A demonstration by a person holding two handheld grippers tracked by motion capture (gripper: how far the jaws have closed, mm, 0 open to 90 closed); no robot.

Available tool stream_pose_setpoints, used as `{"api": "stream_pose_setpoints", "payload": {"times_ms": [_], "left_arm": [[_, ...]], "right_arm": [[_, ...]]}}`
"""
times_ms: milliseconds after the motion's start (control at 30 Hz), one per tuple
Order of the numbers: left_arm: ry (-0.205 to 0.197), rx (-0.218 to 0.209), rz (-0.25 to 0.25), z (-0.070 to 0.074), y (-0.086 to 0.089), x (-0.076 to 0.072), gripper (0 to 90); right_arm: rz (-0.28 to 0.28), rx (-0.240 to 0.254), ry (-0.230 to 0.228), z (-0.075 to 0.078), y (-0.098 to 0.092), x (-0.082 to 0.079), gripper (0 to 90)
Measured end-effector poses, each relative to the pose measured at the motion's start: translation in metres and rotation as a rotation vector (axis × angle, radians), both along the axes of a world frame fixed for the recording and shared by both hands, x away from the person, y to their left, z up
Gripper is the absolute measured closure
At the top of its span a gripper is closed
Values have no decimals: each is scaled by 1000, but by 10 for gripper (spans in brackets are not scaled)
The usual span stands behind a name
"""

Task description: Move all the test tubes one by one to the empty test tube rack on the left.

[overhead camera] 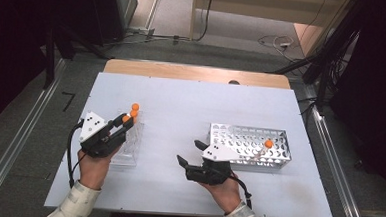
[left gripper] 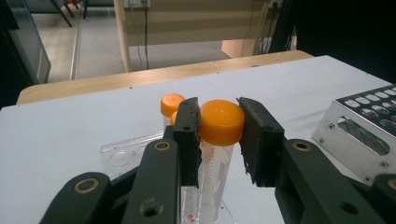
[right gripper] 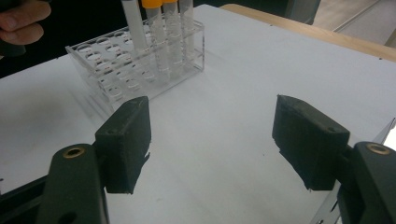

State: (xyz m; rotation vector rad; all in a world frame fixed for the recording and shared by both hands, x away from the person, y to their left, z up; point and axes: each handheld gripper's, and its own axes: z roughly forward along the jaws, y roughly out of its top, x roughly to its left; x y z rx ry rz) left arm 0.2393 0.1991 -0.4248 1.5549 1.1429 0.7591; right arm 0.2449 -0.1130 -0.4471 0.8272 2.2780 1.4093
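White tabletop [overhead camera: 181, 108] lies bare mid-table; left tongs [left gripper: 219, 135] clamp an orange-capped tube [left gripper: 220, 122], right tongs [right gripper: 212, 140] gape empty.

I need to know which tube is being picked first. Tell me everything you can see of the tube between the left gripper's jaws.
The tube is a clear plastic cylinder with printed graduation marks and a round orange screw cap. It stands upright in the clear rack on the white table, beside other orange-capped tubes. The left gripper brackets its cap, one jaw against the cap's side, the other close beside it; whether both press it I cannot tell. It looks empty.
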Motion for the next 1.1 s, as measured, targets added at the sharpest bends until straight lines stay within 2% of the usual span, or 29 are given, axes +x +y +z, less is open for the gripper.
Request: {"api": "stream_pose_setpoints", "payload": {"times_ms": [700,1100], "left_arm": [[37,17,33,-8,-4,0,685],[36,9,37,-8,-3,0,607]], "right_arm": [[1,-5,3,-1,0,0,269],[2,-5,4,-2,0,0,269]]}}
